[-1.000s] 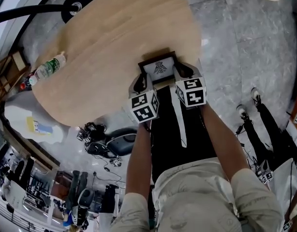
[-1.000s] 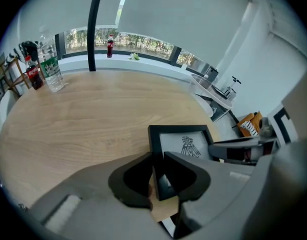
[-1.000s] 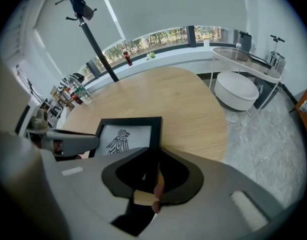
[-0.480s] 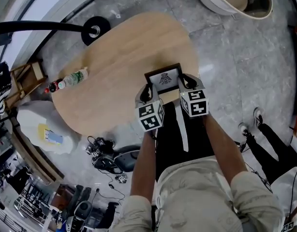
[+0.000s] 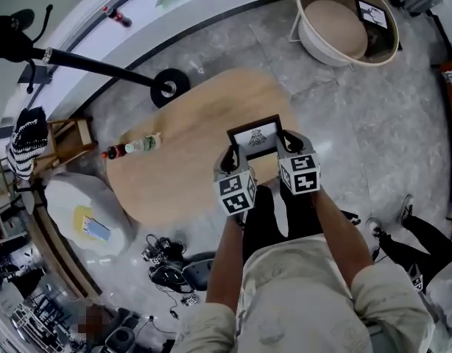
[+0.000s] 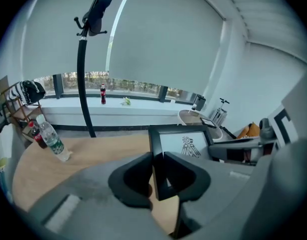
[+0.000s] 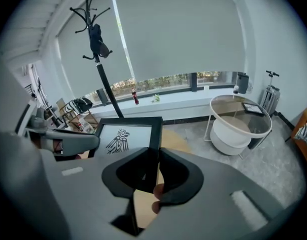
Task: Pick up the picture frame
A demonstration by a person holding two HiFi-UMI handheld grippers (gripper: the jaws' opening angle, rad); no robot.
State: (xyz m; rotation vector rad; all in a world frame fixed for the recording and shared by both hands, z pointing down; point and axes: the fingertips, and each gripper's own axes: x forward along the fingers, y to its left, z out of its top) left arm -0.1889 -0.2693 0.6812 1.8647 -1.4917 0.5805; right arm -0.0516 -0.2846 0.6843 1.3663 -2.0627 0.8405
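Note:
A black picture frame point(image 5: 256, 136) with a white print of a dark bird figure hangs in the air above the wooden table point(image 5: 189, 142). My left gripper point(image 5: 230, 157) is shut on the frame's left edge point(image 6: 156, 164). My right gripper point(image 5: 287, 140) is shut on its right edge point(image 7: 154, 149). In the left gripper view point(image 6: 157, 176) the frame's rail runs between the dark pads. The right gripper view point(image 7: 152, 176) shows the same on the other side, with the print point(image 7: 123, 138) facing up.
Two bottles point(image 5: 134, 147) lie on the table's left part. A black coat stand base point(image 5: 169, 88) sits on the floor beyond the table. A round white side table point(image 5: 349, 19) stands at the upper right. Cables and gear point(image 5: 167, 263) lie on the floor near my legs.
Both grippers have risen with the picture frame held between them. The table now looks smaller and farther below, and more of the room shows around it.

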